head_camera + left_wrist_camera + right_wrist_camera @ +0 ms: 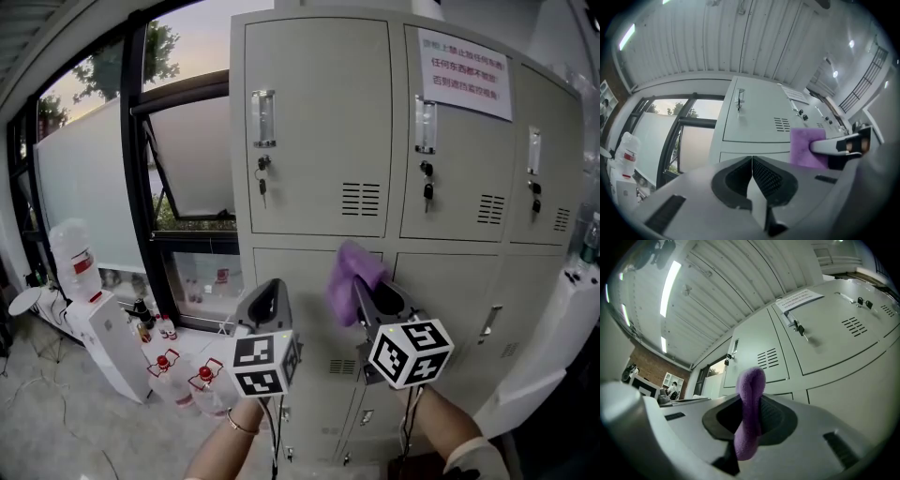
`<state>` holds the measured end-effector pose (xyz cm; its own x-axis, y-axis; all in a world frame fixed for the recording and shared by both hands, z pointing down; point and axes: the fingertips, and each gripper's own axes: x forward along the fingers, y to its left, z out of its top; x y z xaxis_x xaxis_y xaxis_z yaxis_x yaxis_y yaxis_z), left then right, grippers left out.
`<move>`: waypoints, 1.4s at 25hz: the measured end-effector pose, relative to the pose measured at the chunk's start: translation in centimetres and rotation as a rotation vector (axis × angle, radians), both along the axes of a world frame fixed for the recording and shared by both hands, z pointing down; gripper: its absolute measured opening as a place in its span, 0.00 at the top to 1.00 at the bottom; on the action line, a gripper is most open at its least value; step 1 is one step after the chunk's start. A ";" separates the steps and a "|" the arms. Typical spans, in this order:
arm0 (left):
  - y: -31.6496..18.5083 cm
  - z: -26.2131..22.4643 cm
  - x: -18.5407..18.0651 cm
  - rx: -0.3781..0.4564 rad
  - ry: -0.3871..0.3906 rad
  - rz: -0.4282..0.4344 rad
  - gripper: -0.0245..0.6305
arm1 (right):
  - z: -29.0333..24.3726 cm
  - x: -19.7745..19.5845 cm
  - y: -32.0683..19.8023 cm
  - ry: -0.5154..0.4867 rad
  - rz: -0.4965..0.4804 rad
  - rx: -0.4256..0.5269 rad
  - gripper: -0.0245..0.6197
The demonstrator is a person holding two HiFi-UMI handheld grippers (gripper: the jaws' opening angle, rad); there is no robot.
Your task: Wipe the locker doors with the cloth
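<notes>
Cloth [351, 278], judged soft, light and limp, is clamped by a folded edge in the right tool [373, 302], its free part upright near the locker doors [319, 131]; the left tool [269, 302], jaws together and empty, hangs just left of it.

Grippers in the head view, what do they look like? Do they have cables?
Both the left gripper and right gripper are grey with black ribbed jaw pads. Each carries a cube of black-and-white square markers, and a thin black cable hangs below. A bracelet circles the left wrist.
</notes>
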<state>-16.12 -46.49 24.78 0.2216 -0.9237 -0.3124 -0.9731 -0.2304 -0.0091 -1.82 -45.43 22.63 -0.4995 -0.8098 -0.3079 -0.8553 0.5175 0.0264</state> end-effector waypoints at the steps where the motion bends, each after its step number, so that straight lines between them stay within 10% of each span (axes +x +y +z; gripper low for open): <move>1: 0.1 -1.0 -0.2 0.007 -0.006 -0.003 0.95 | -0.7 -0.2 -0.1 -0.001 -0.008 0.003 0.87; 35: 1.4 -25.6 -7.2 0.245 -0.063 -0.160 0.95 | -27.9 -7.3 1.9 0.139 0.007 0.325 0.87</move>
<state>-23.29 -45.05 -0.85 0.1056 -0.8474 -0.5203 -0.9926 -0.0579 -0.1071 -9.08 -43.57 -5.24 -0.5493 -0.6841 -0.4799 -0.8356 0.4570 0.3050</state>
